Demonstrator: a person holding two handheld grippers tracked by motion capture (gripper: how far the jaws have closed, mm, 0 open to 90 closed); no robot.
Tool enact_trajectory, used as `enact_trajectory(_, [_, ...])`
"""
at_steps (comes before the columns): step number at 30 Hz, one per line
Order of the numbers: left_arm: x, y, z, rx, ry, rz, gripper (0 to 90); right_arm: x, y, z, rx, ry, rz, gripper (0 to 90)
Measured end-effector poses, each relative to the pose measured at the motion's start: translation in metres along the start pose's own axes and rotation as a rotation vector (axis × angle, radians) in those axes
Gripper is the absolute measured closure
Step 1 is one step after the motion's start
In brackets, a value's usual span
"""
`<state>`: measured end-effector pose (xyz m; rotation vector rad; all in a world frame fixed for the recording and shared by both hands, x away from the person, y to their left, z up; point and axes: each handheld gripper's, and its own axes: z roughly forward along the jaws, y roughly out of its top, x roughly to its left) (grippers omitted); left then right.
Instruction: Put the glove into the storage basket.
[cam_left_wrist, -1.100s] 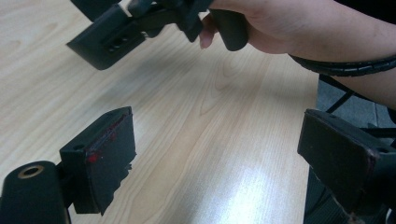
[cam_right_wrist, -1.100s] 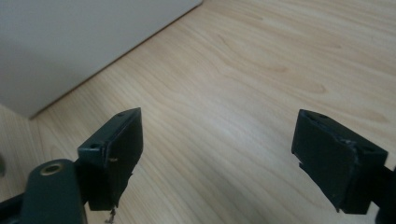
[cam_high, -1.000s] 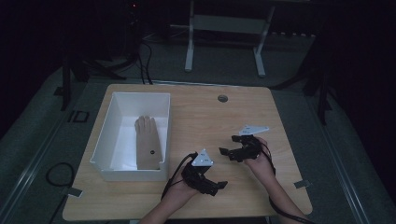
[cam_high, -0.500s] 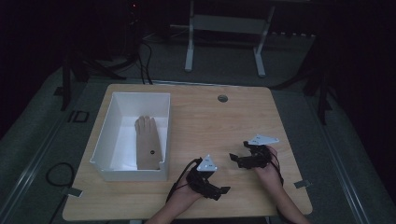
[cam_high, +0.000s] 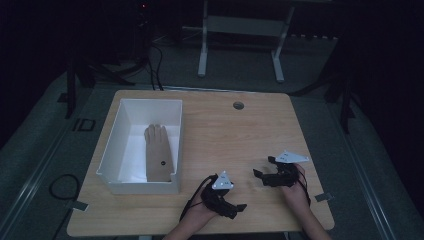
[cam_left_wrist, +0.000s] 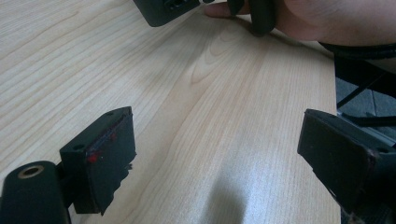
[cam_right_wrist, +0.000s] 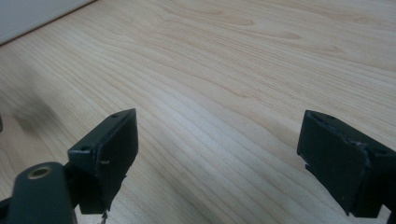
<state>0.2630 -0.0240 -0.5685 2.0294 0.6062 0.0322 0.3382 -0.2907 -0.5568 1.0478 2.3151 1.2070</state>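
A tan glove (cam_high: 157, 152) lies flat inside the white bin (cam_high: 112, 145) at the table's left. My left gripper (cam_high: 237, 210) rests low near the front edge, right of the bin's near corner. Its jaws stand wide apart over bare wood in the left gripper view (cam_left_wrist: 217, 154), with nothing between them. My right gripper (cam_high: 262, 167) sits to the right, pointing left toward the bin. It is open too, and there is only wood grain between its pads (cam_right_wrist: 217, 154). The person's right hand (cam_left_wrist: 317, 18) appears at the top of the left gripper view.
The wooden table (cam_high: 225, 130) has a round cable hole (cam_high: 238, 105) near its far edge. Its right edge (cam_left_wrist: 334, 93) lies close beyond the left gripper. A corner of the white bin (cam_right_wrist: 28, 14) shows far off. A metal stand (cam_high: 240, 45) is behind the table.
Both hands have sunk toward the tabletop and drawn back toward the front edge. The right gripper has also slid to the right. Both pairs of jaws stay apart.
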Motion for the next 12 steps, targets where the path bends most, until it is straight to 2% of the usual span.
enact_trajectory(2, [-0.0004,-0.0002,-0.0017,-0.002,0.009,0.013,11.7,-0.0006,-0.0012,0.0007,0.005,-0.009,0.003,12.4])
enact_trajectory(6, [0.0,-0.001,-0.0023,-0.009,0.0,0.005,11.7,-0.0006,-0.0028,0.0031,0.016,-0.024,-0.009,12.6])
enact_trajectory(12, [-0.0011,-0.0011,-0.0012,-0.006,-0.002,0.022,11.7,-0.0022,-0.0036,0.0031,0.014,-0.024,0.002,12.9])
